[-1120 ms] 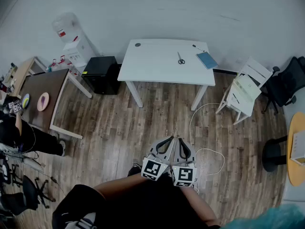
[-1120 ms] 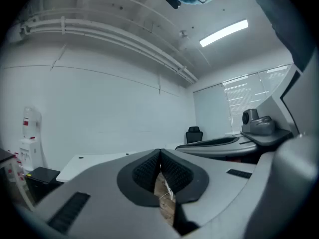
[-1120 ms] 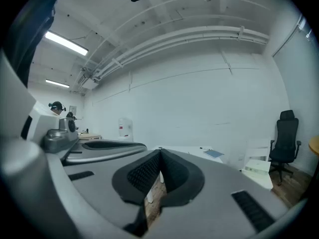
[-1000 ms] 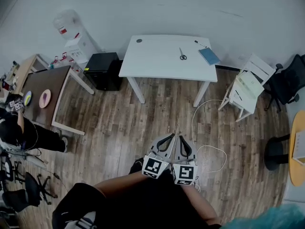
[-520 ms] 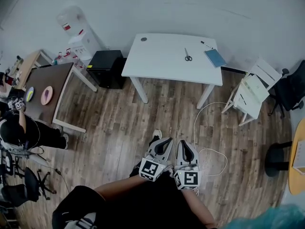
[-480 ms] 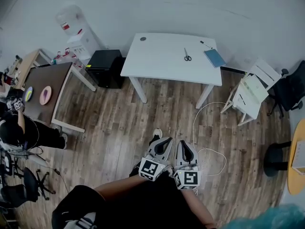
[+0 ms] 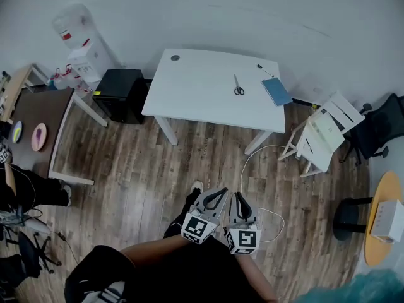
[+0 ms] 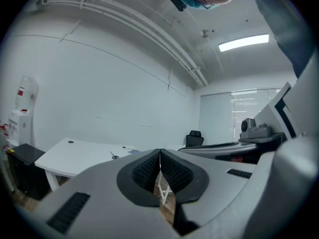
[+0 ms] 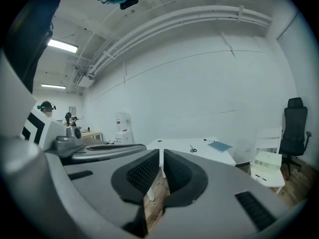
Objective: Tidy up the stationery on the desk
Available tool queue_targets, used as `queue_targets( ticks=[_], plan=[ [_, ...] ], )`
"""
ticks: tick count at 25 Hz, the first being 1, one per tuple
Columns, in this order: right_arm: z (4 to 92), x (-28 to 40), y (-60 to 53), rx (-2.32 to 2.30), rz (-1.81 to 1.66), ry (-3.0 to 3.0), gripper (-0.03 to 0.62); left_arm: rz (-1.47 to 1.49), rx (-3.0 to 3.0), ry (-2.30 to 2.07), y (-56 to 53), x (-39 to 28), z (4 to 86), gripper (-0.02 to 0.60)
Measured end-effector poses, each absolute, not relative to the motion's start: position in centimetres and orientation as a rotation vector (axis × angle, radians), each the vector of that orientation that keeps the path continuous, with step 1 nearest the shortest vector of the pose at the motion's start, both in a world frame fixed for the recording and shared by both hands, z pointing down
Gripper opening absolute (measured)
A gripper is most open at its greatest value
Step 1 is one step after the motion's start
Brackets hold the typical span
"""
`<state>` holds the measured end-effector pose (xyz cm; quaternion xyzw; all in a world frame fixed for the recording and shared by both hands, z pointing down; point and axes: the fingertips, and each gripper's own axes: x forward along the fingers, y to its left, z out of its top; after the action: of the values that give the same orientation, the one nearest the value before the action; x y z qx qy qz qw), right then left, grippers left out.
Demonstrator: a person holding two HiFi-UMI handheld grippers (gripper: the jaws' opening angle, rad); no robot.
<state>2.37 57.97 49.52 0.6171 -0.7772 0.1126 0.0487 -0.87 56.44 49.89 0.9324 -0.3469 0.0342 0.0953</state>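
- Step in hand, by judgement: the approach. No stationery is gripped yet, and the person stands on the wooden floor (image 7: 158, 169) well short of the white tabletop (image 7: 189, 90).
- Left hand-held gripper (image 7: 218, 194): jaws pressed together, nothing between them.
- Right hand-held gripper (image 7: 239, 201): jaws together with only a thin slit between the pads, nothing between them.
- Task items lie on the tabletop, well ahead of both hand-held grippers. The scissors (image 7: 238, 88) are straight ahead. The blue notebook (image 7: 276, 91) is ahead and to the right, with a pen (image 7: 263, 70) just beyond it.
- Next move calls for closing the distance to the tabletop, then opening the jaws above one item.
- Obstructions: a white cable (image 7: 251, 163) loops across the floor just ahead of the right hand-held gripper and is a likely trip hazard. A white chair (image 7: 322, 134) stands ahead to the right, beside the tabletop.
- Also present: a black cabinet (image 7: 123, 93) and a water dispenser (image 7: 79, 43), ahead to the left.
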Motion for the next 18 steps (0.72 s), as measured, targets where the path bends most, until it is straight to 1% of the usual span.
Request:
queue_targets(
  ticks=[4, 10, 15, 18],
  plan=[
    [49.4, 1.7, 51.4, 1.854, 0.389, -2.384, 0.035, 0.115, 2.712, -1.029, 50.6, -1.6, 50.1, 0.014],
    [48.5, -0.5, 42.9, 1.829, 0.363, -2.373, 0.035, 0.078, 2.705, -1.061, 41.7, -3.8, 49.0, 0.014],
    [48.2, 1.2, 37.5, 1.926, 0.39, -2.307, 0.035, -0.018, 2.733, -1.076, 36.0, -4.6, 46.7, 0.014],
    [47.8, 0.5, 34.7, 1.955, 0.381, -2.292, 0.035, -0.016, 2.742, -1.064, 33.1, -5.3, 46.4, 0.014]
  ],
)
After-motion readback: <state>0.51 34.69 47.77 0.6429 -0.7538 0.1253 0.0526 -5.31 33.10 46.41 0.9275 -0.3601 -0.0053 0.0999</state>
